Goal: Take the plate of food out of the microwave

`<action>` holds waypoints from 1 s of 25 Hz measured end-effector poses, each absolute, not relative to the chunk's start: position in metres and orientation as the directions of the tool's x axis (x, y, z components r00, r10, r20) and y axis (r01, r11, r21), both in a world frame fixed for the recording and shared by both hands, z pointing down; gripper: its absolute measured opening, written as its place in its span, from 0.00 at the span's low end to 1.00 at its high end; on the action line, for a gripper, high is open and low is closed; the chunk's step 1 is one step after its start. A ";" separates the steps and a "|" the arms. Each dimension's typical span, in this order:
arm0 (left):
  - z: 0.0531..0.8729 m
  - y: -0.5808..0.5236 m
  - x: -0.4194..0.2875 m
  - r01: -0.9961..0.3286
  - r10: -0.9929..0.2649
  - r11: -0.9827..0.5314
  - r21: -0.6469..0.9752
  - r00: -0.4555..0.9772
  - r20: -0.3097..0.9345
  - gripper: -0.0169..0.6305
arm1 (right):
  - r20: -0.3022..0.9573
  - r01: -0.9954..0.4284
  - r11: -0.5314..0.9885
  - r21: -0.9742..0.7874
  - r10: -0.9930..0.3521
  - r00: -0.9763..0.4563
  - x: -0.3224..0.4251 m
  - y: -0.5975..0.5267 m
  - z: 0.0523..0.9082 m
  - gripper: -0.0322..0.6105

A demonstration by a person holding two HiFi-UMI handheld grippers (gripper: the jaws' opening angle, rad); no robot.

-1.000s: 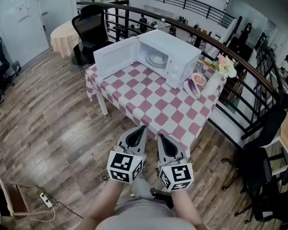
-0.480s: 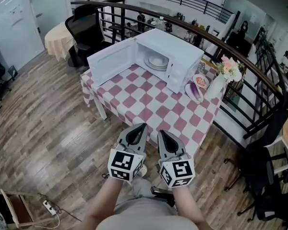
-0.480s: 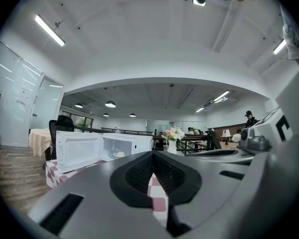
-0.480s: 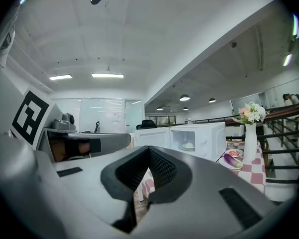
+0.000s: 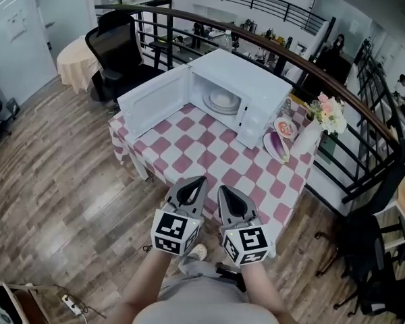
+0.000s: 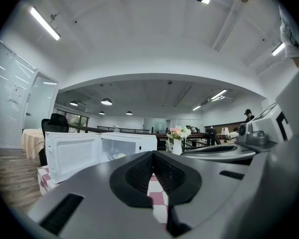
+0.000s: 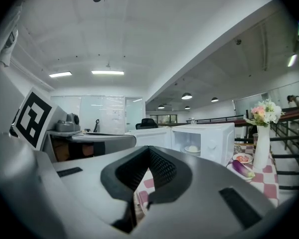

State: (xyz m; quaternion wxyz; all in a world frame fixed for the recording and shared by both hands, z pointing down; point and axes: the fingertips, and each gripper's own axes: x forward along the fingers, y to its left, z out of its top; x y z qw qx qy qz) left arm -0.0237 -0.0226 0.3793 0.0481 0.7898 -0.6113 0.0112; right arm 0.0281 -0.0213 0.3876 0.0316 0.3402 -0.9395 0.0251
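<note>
left tongs (image 5: 201,180): closed, empty | right tongs (image 5: 221,189): closed, empty | plate (image 5: 224,100) in microwave (image 5: 263,90): food indistinct

Flower vase (image 5: 309,137) beside eggplant (image 5: 279,146); black chair (image 5: 118,49) behind checkered table (image 5: 209,157).

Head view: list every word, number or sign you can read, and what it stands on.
No readable text anywhere.
Cubes: square marker patterns only, no letters or numbers.
Microwave: no print can be made out on it.
Door notice: too small to read.
</note>
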 end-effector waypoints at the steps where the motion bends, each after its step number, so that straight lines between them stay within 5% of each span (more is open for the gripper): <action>1: 0.379 -0.031 -0.027 -0.965 -0.963 -0.254 0.060 0.258 0.077 0.03 | 0.075 -0.645 0.764 -0.027 -0.642 -0.763 0.025 -0.029 0.387 0.09; 25: 0.398 -0.162 -0.073 -0.913 -0.923 -0.352 0.206 0.375 0.085 0.03 | 0.115 -0.727 0.686 -0.027 -0.720 -0.684 -0.008 -0.141 0.406 0.09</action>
